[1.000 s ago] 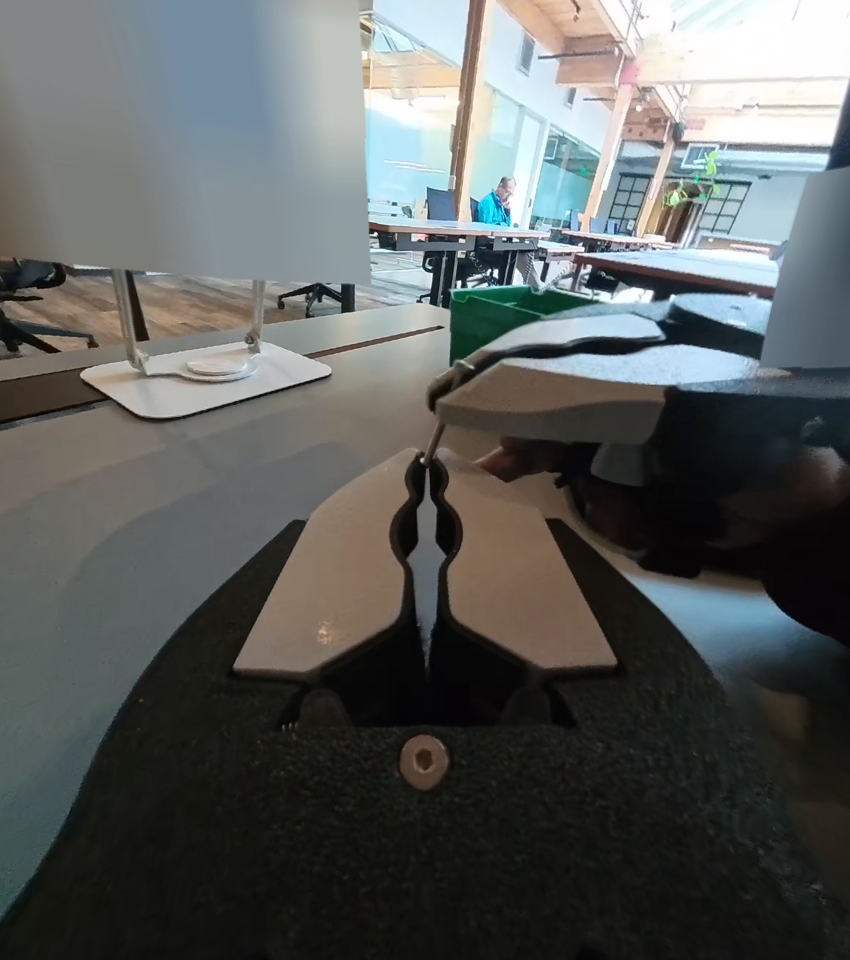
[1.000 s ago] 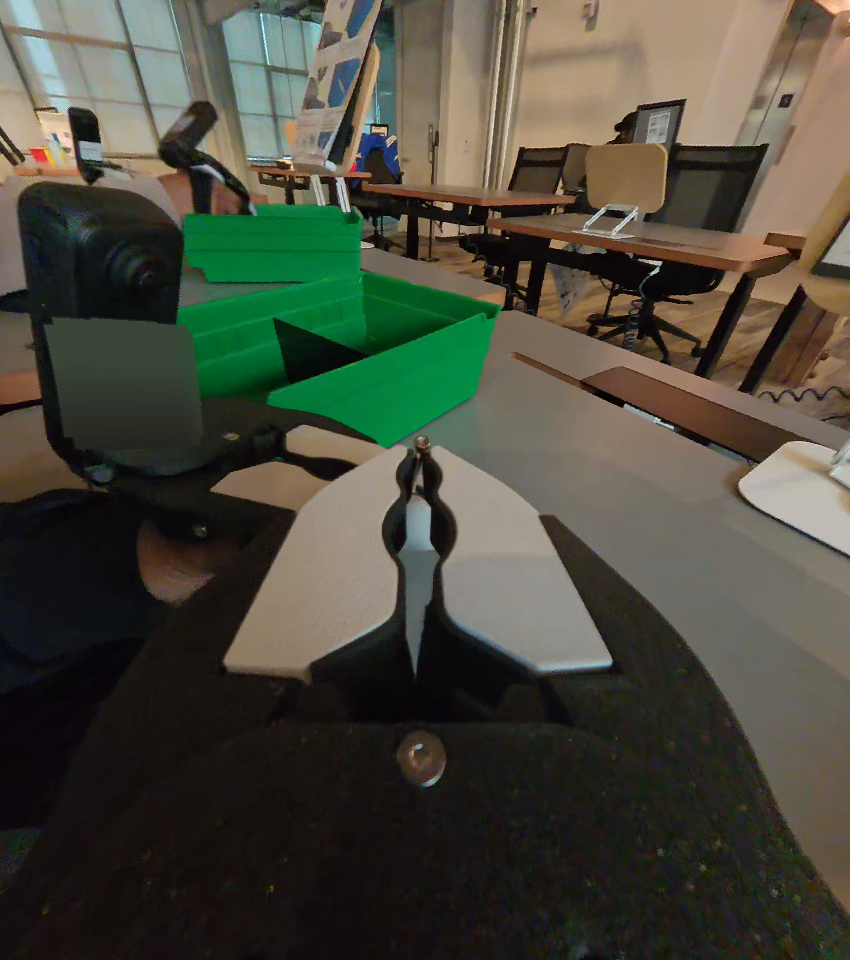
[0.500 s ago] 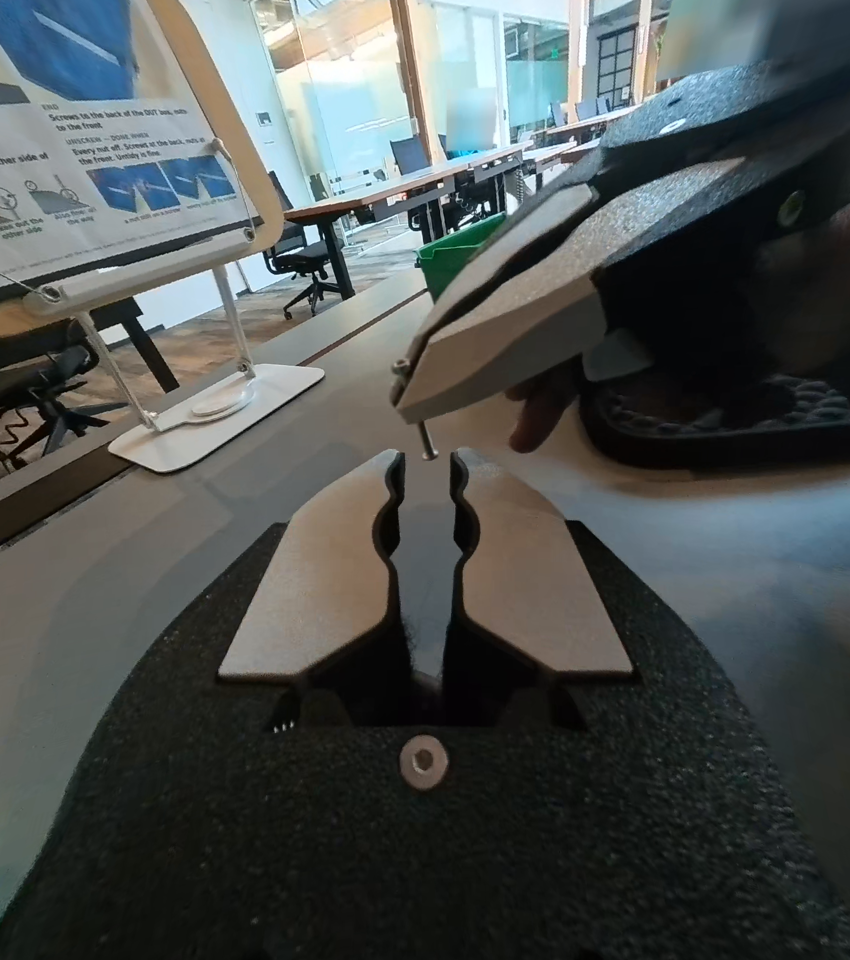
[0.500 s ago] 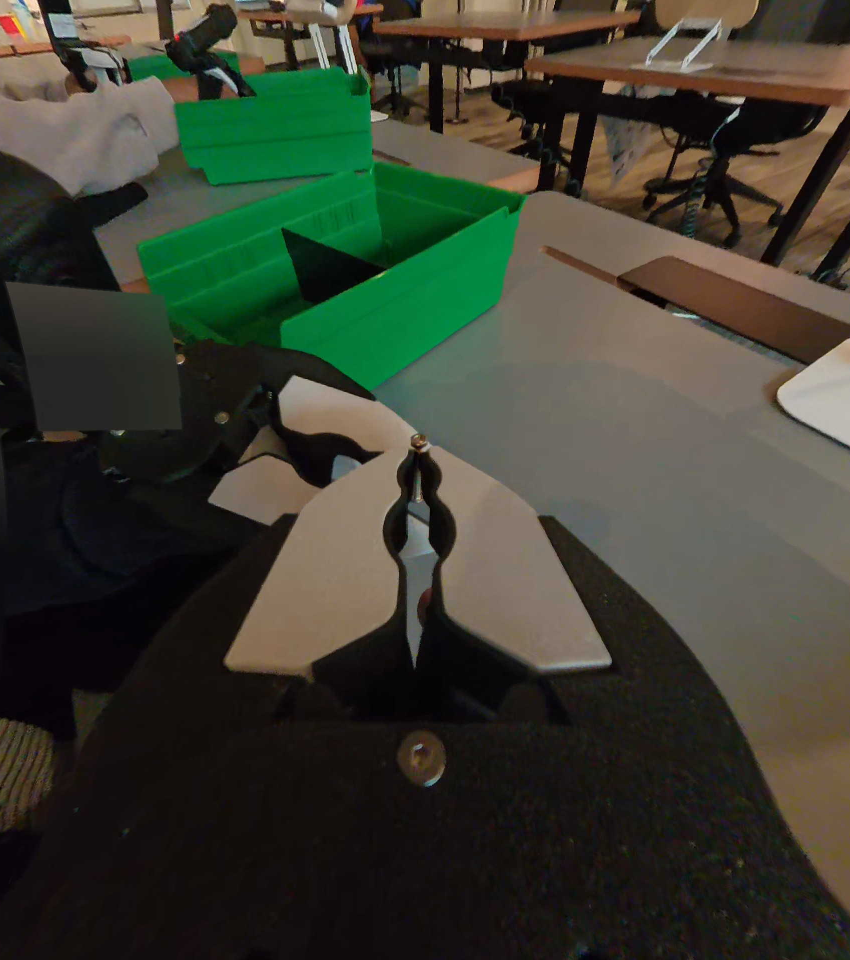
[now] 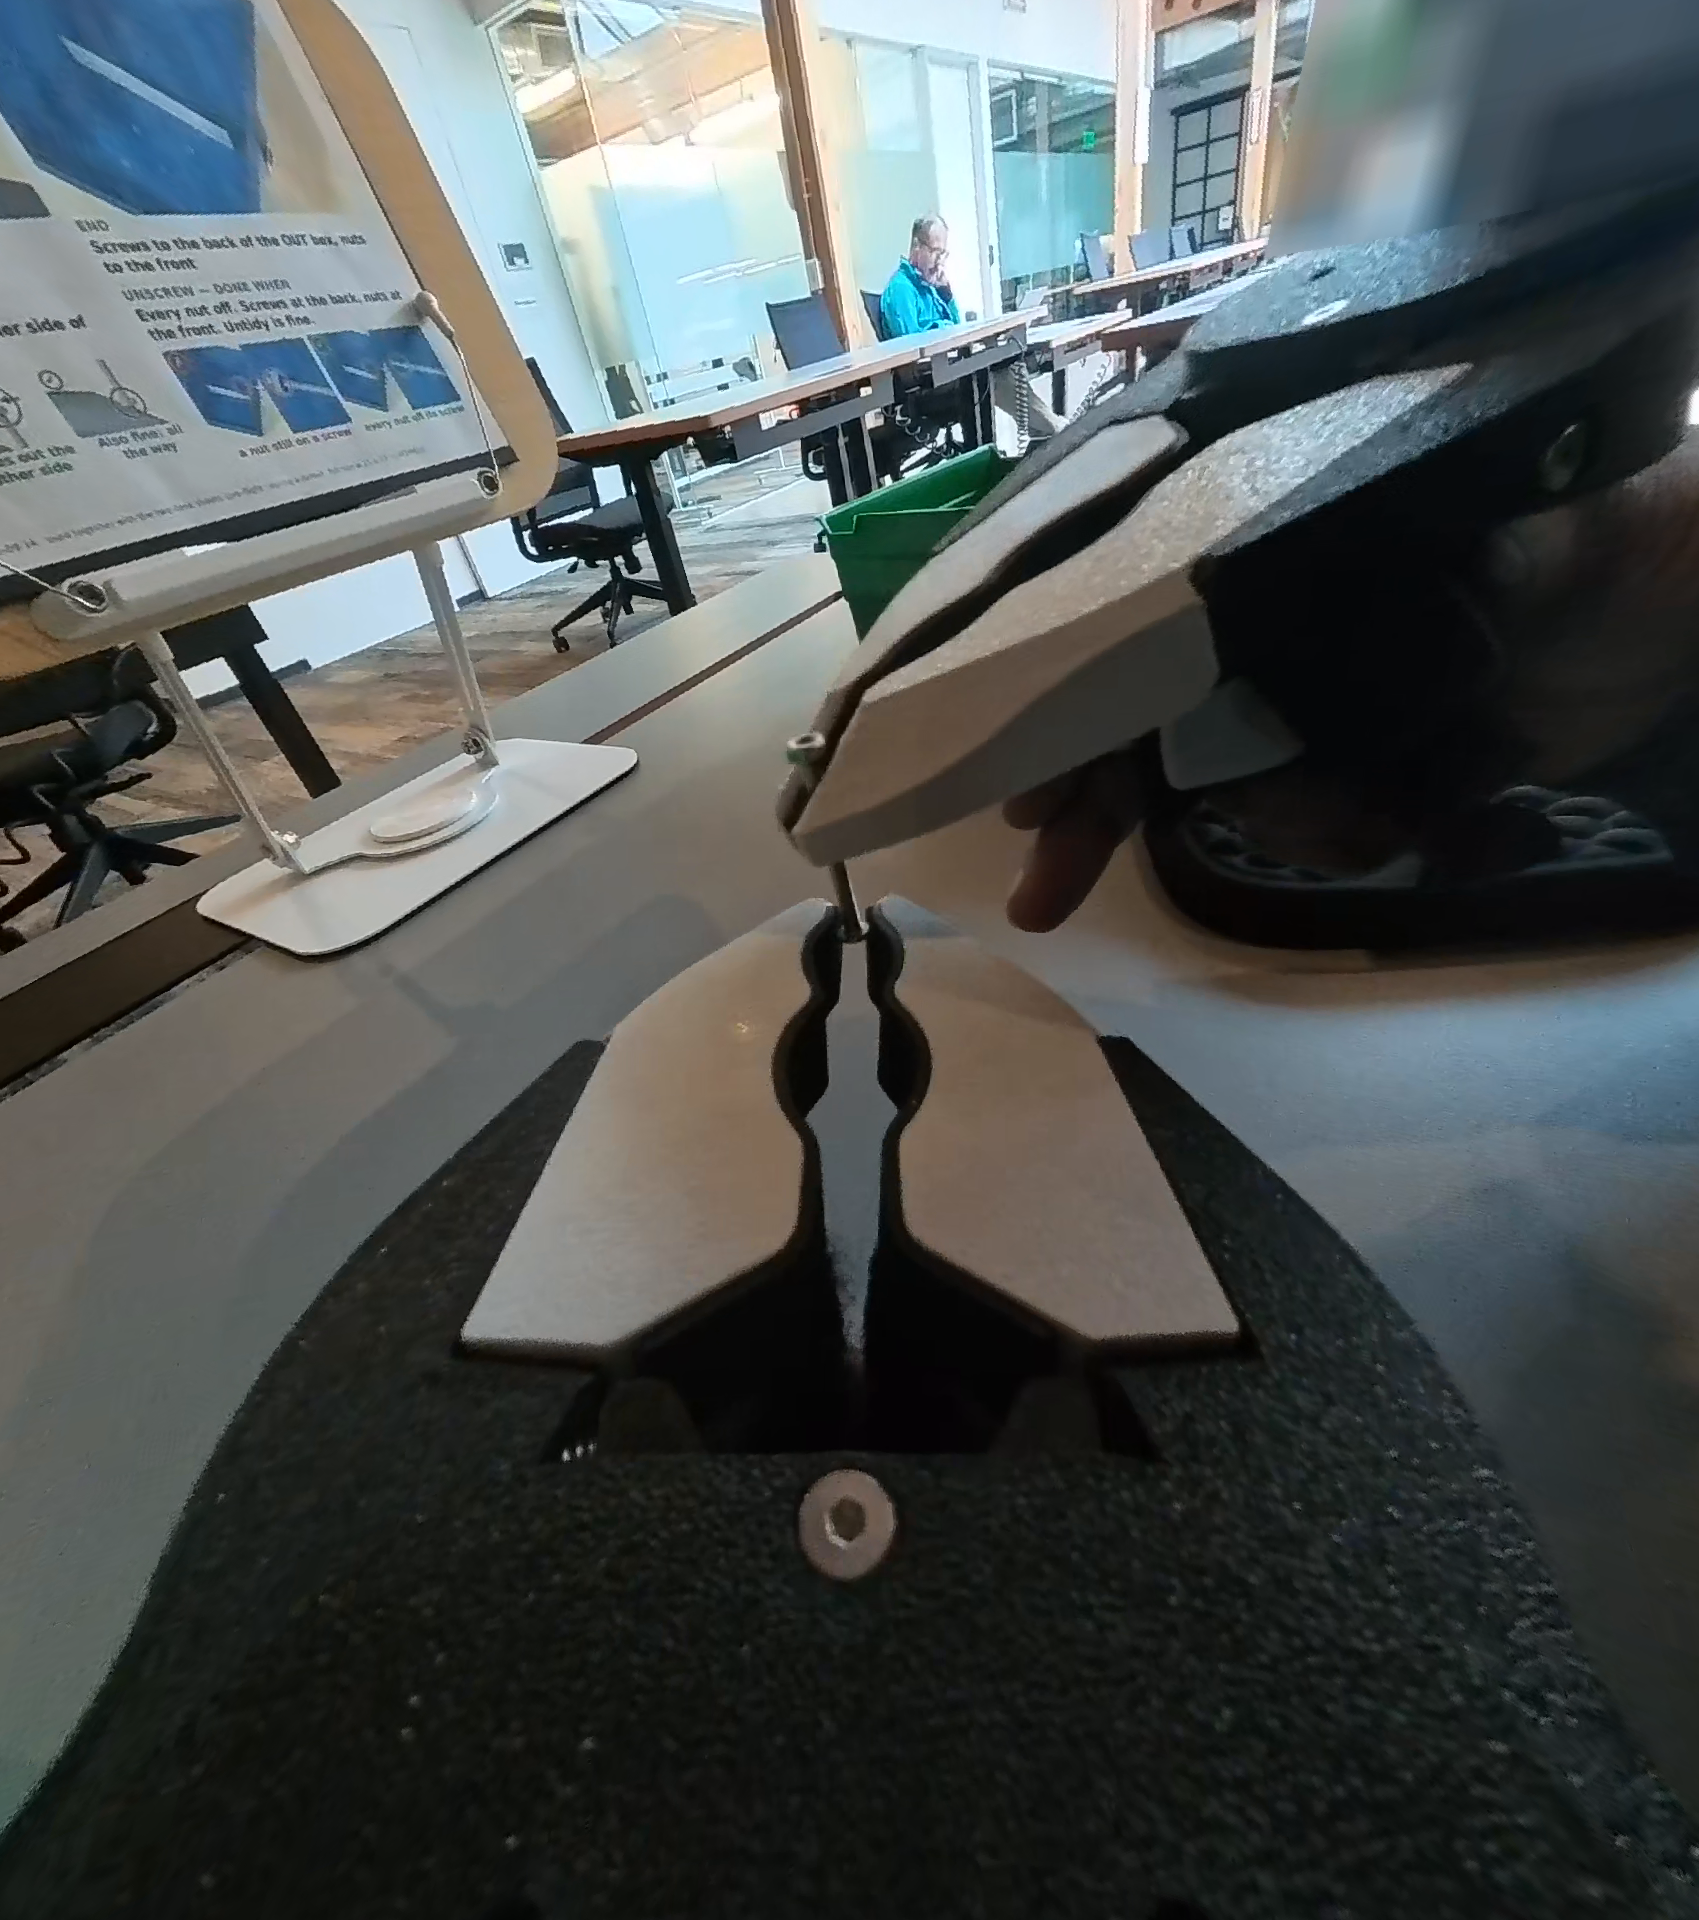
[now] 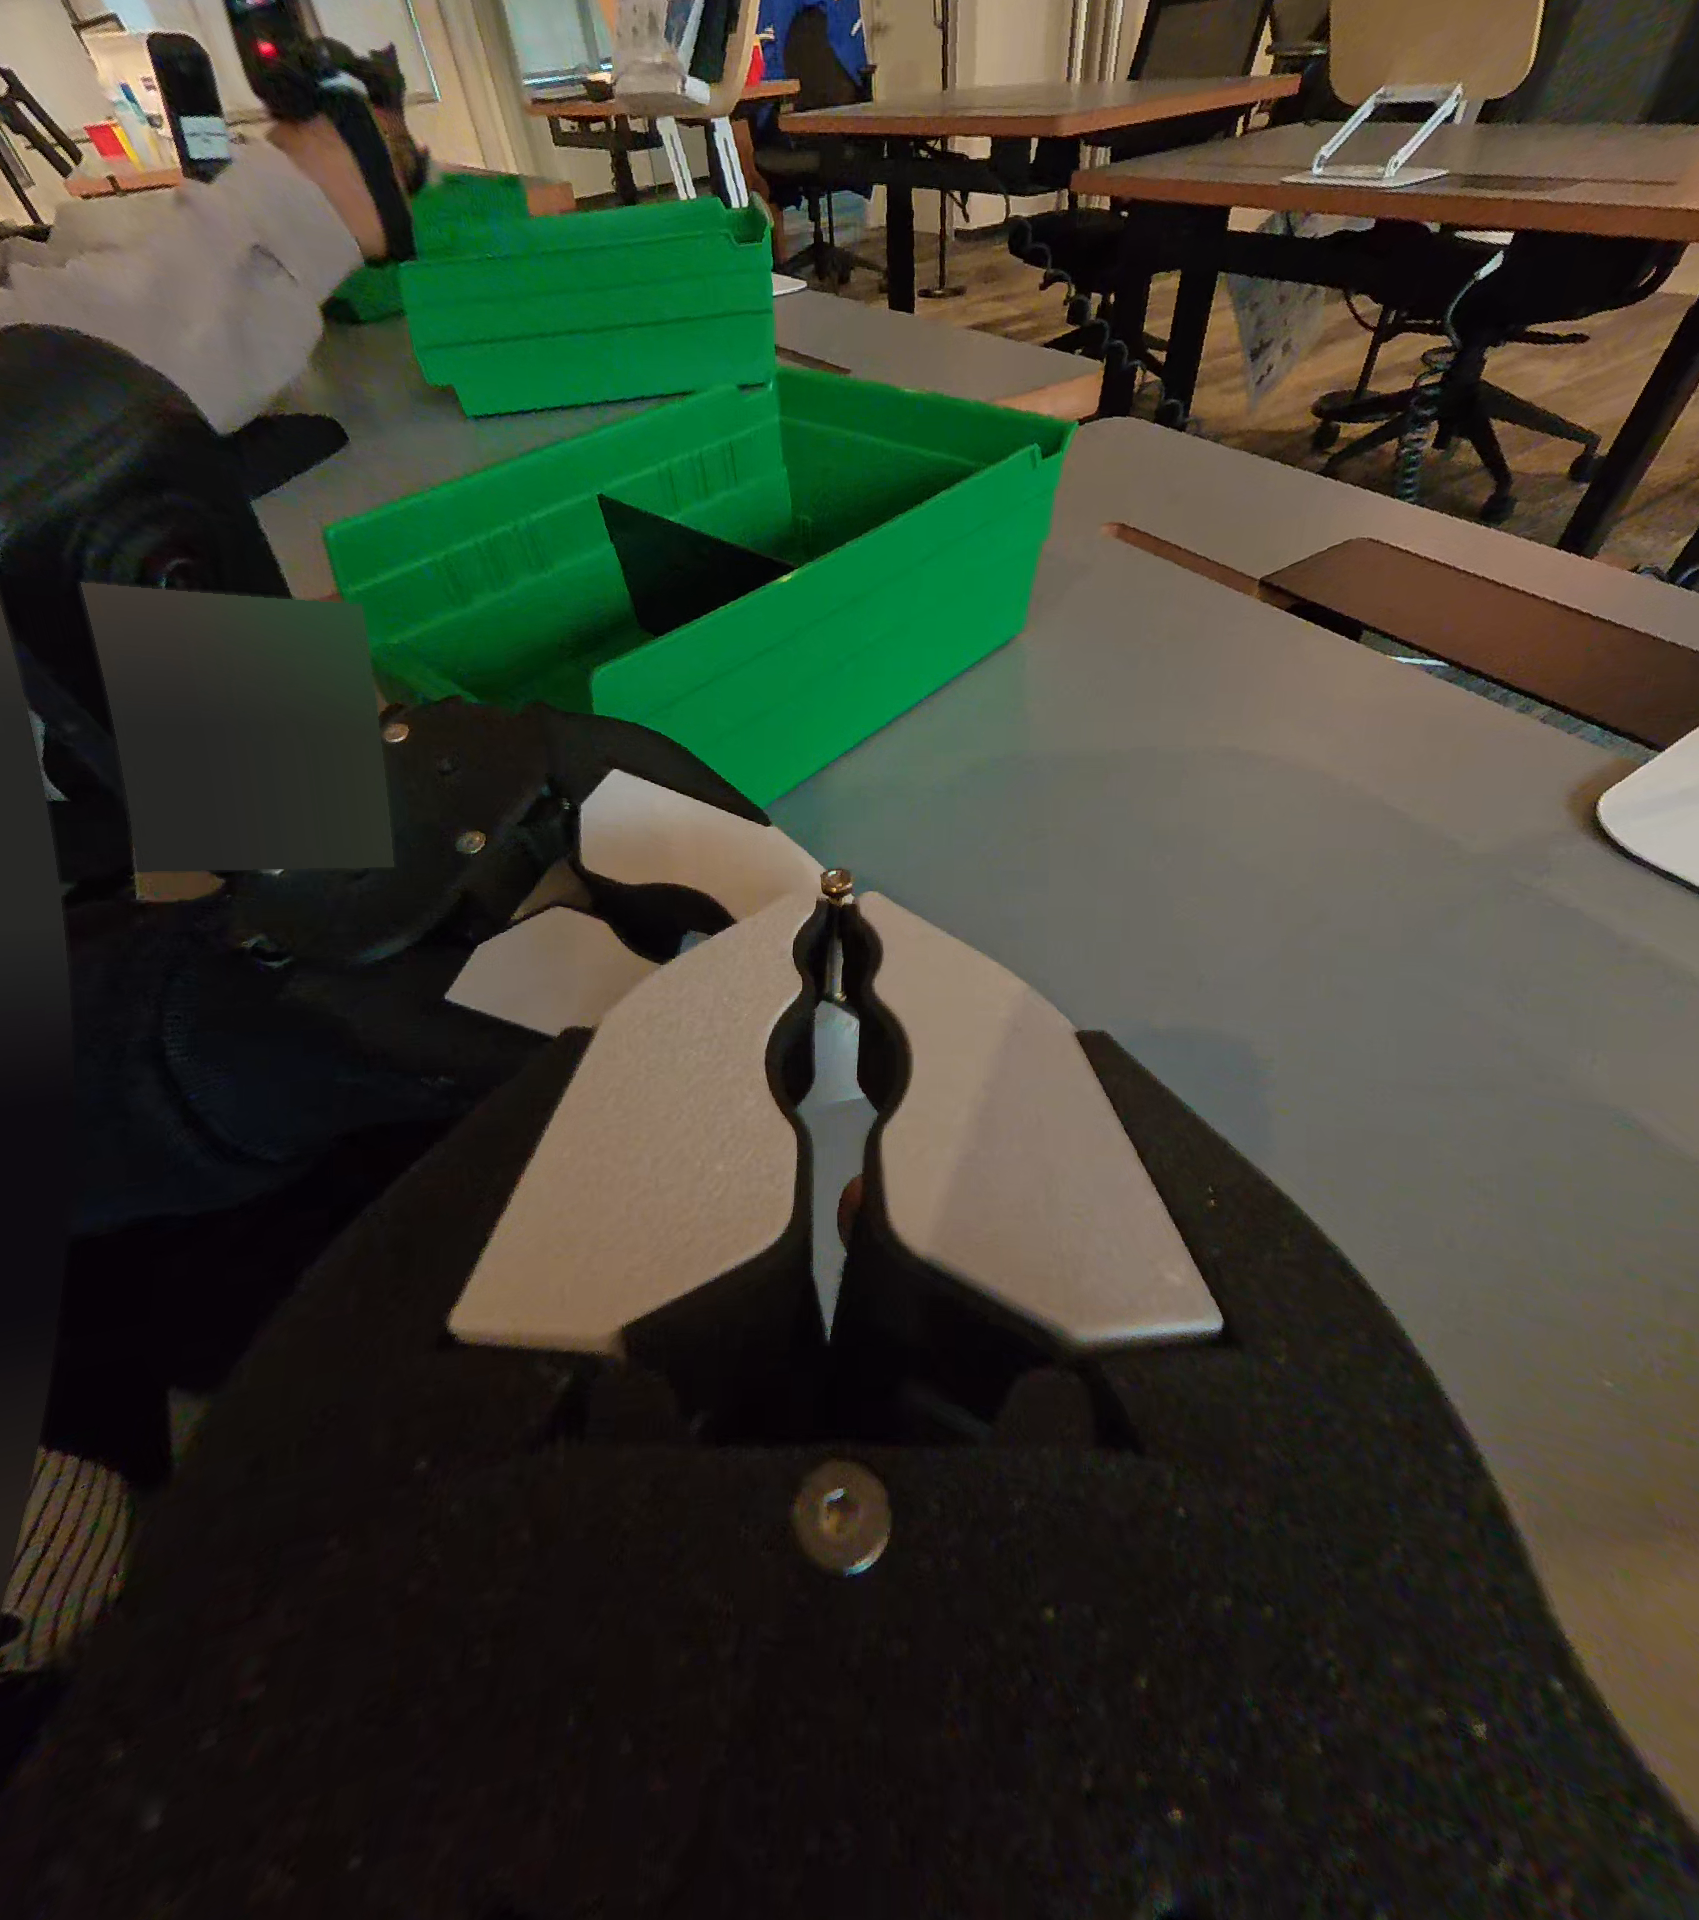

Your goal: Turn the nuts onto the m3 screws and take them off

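One screw is at the centre of the work, raised above the grey counter near the green bin. It is clamped upright by the shut right hand-held gripper, head above the tips. Its lower end is pinched between the nearly closed tips of the left hand-held gripper, where the nut is judged to sit, though no nut can be made out.

The turning is best done with the screw kept steady and square to the left tips, so the thread is not crossed; only light pressure is needed on so small a part.

The meeting of shank and left tips is shown only in the left wrist view. The bin's divided inside is shown only in the right wrist view, where that meeting is hidden.
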{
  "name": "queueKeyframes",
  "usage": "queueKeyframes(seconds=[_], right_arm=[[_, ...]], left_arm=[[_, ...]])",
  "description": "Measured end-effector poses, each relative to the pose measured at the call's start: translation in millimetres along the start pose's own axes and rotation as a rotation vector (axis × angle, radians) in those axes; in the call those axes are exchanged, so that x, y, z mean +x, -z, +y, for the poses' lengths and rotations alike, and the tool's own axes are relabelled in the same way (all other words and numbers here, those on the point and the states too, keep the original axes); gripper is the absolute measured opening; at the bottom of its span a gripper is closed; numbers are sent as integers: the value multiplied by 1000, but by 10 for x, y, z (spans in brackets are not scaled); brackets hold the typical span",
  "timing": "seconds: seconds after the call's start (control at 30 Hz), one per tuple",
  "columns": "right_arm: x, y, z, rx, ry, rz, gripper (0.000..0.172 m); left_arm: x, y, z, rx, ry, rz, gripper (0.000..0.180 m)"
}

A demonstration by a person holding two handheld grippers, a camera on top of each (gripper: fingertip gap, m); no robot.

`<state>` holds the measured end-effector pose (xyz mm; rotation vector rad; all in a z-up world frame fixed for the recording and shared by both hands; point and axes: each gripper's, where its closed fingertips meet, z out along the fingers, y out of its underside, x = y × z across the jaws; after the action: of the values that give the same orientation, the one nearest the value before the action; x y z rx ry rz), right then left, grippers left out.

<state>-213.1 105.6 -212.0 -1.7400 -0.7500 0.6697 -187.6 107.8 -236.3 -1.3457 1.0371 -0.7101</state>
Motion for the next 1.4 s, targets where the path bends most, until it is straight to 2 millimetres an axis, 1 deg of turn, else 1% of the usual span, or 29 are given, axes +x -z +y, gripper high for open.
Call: queueKeyframes(seconds=[0.27, 0.5, 0.67, 0.77, 0.87, 0.97, 1.07, 1.17, 1.2, 1.23, 1.27, 1.33, 1.37, 1.4], right_arm=[[-5, 13, -3, 9, 10, 2, 1], [-34, 32, -22, 22, 12, -12, 1], [-78, 92, -46, 6, 52, -46, 20], [-114, 75, -102, 48, 99, -29, 27], [-102, -1, -114, 79, 127, 29, 30], [-151, -25, -99, 93, 110, 35, 29], [-166, 56, -111, 117, 116, 73, 24], [-219, 191, -145, 120, 126, 59, 25], [-240, 229, -148, 88, 167, 29, 25], [-253, 268, -146, 26, 248, -16, 26], [-268, 319, -139, -55, 376, -88, 26], [-283, 455, -141, -213, 707, -280, 24], [-261, 500, -182, -268, 851, -355, 17], [-275, 540, -209, -326, 948, -454, 15]], left_arm=[[0, -3, -4, 3, 4, 0, 5], [10, 9, -29, 22, 2, 10, 2], [15, 10, -31, 23, 6, 16, 1], [14, 13, -38, 27, 7, 16, 1], [15, 14, -41, 26, -3, 11, 1], [-17, 19, -35, 23, 6, -6, 1], [-52, 24, -31, 21, 14, -26, 1], [-62, 29, -39, 29, 27, -22, 1], [-37, 27, -44, 32, 17, -10, 1], [6, 23, -50, 35, 2, 13, 1], [77, 19, -61, 43, -12, 55, 1], [212, 13, -63, 46, -27, 142, 1], [263, 10, -52, 39, -34, 176, 1], [313, 12, -45, 36, -40, 211, 1]])
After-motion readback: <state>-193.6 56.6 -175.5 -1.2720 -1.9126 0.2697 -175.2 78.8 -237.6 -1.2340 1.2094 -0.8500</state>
